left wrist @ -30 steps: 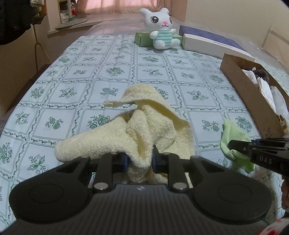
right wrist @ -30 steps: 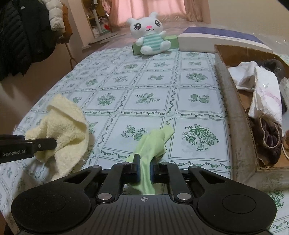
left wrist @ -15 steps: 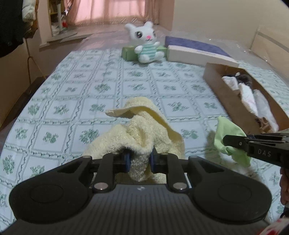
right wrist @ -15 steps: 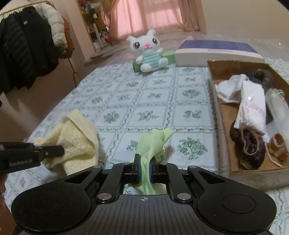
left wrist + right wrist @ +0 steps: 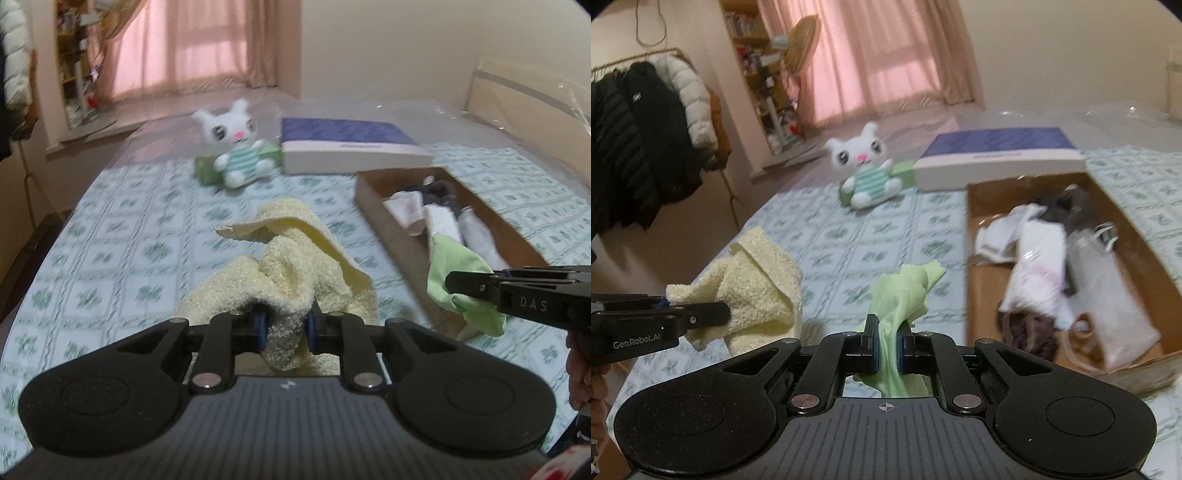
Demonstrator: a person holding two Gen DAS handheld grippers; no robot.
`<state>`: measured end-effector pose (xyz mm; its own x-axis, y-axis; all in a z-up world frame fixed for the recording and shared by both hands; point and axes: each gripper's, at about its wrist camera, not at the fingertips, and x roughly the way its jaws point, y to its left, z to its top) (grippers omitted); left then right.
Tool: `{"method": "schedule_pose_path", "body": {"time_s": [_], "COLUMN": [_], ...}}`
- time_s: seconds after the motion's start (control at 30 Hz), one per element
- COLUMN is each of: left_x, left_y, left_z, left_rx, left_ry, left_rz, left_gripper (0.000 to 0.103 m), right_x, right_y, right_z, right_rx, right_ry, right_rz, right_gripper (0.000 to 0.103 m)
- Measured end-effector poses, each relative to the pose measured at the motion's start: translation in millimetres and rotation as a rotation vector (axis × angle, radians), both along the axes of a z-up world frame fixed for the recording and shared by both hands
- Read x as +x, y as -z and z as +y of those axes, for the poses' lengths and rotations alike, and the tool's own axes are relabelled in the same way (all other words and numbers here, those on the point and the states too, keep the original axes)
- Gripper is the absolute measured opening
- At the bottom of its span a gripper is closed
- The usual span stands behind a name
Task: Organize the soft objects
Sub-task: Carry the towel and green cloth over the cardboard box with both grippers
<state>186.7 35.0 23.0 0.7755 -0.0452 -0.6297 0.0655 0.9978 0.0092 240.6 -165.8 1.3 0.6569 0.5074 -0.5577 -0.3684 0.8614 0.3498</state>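
- left wrist view: the left gripper [image 5: 284, 328] is pinched tight on a bunched cream terry towel [image 5: 295, 258], which hangs clear of the floral tablecloth [image 5: 110, 258]. the loose folds could snag the near wall of the cardboard box [image 5: 391, 236] and pull free.
- right wrist view: the right gripper [image 5: 885, 349] is clamped nearly closed on a thin green cloth [image 5: 905, 295], left of the box and off the table. slick fabric may slip out if swung.

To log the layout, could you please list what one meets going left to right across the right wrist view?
Black coats → yellow towel → green cloth → cardboard box of soft things.
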Motion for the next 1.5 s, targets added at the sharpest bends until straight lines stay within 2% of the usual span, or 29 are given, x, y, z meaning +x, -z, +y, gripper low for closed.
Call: {"method": "schedule_pose_path", "body": {"time_s": [0.47,0.83,1.03,1.2,1.37,1.5], "left_x": [57.7,129.2,175.3,212.0,243.7,259.8], "left_y": [-30.5,-26.8,-11.0,13.1,41.5,57.8], "left_z": [-99.4,-161.1,-171.1,-173.7,-169.0,-164.5], "left_rx": [-0.003,-0.049,-0.135,-0.204,-0.178,-0.138], "left_ry": [0.224,0.347,0.374,0.374,0.305,0.251], "left_rz": [-0.067,-0.053,-0.024,0.035,0.108,0.136], "left_gripper": [0.018,0.018,0.018,0.018,0.018,0.018], "right_x": [24.3,69.1,99.9,125.4,150.4,167.4], "right_y": [-25.5,-27.8,-19.8,-8.0,9.5,22.0], "right_z": [-79.3,-124.3,-140.1,-142.9,-141.6,-139.4], "right_rx": [-0.027,-0.086,-0.114,-0.132,-0.149,-0.162], "right_ry": [0.130,0.179,0.195,0.194,0.182,0.152], "right_rz": [-0.084,-0.117,-0.116,-0.099,-0.064,-0.046], "right_gripper": [0.009,0.009,0.009,0.009,0.009,0.009]}}
